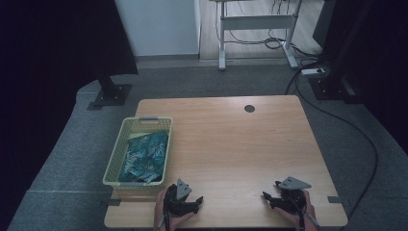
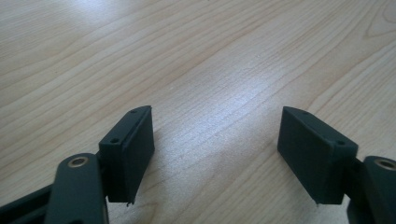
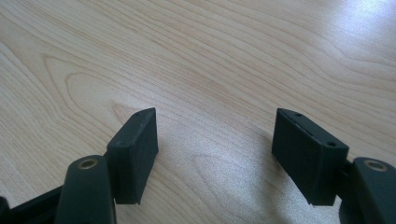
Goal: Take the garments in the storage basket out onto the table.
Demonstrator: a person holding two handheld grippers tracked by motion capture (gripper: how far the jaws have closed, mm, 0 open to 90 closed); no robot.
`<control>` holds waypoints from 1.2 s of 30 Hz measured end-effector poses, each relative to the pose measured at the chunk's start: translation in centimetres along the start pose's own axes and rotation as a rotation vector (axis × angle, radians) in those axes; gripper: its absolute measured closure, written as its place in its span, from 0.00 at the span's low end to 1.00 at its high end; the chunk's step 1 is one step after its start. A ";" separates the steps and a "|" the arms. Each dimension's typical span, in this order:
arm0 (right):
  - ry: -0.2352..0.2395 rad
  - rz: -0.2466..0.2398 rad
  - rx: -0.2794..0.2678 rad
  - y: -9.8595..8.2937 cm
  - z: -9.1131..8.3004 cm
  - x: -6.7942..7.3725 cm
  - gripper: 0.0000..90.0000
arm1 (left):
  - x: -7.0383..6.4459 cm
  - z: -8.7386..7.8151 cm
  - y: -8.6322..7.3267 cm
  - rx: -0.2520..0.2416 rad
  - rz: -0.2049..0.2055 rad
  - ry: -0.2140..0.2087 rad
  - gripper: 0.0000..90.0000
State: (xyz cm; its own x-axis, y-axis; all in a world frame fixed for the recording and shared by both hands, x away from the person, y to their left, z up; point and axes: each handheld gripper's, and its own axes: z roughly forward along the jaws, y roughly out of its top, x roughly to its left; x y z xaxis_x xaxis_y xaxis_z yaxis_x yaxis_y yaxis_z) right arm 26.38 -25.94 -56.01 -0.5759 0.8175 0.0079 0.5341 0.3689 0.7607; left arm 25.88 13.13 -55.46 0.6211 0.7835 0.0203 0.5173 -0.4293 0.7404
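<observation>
The left gripper (image 1: 195, 201) rests at the near edge of the wooden table (image 1: 231, 144), its jaws spread wide with bare wood between them. The right gripper (image 1: 267, 198) sits at the same near edge, well apart from the left, and its jaws also stand wide open — nothing held. The two point roughly toward each other across the front of the table.

The thing nearest the left gripper is a folded cloth (image 1: 144, 156), teal with a pale leafy pattern, soft and slightly rumpled. It lies inside a pale yellow-green plastic basket (image 1: 114, 156) at the table's left side. The basket is rectangular, with slotted lattice walls and a rounded rim, and its near corner comes close to the left gripper without touching it. The cloth lies beyond and to the left of that gripper, and well away from the right one.

In the left gripper view, the left gripper (image 2: 215, 135) shows matte black block-shaped pads with small screw holes, hinged on arms with brass-coloured pins. In the right gripper view, the right gripper (image 3: 215, 135) looks the same. Beneath both runs light wood with long flowing grain — smooth, faintly glossy. A round dark hole (image 1: 249, 108) sits near the table's far edge.
</observation>
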 end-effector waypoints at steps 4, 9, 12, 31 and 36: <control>-0.003 0.002 0.000 0.0 0.0 0.0 0.34 | 0.1 0.0 0.0 -0.001 -0.012 0.008 0.33; -0.006 0.006 0.000 0.0 0.0 0.0 0.35 | 0.4 0.0 0.0 -0.009 -0.032 0.000 0.34; -0.008 0.007 0.000 0.1 0.1 0.0 0.34 | 0.5 -0.1 0.0 -0.009 -0.041 -0.002 0.35; -0.012 0.010 0.000 0.1 0.1 0.0 0.35 | 0.0 -2.4 1.6 -0.068 -0.016 0.003 0.36; -0.012 0.010 0.000 0.1 0.1 0.0 0.35 | 0.1 -2.7 1.7 -0.069 -0.013 0.001 0.36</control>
State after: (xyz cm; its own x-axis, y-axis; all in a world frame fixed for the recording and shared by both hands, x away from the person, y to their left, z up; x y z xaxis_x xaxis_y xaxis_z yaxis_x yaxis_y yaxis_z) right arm 26.51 -25.83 -56.00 -0.5633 0.8262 0.0079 0.5400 0.3609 0.7604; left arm 25.18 13.67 -52.40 0.6143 0.7890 0.0111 0.4835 -0.3874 0.7850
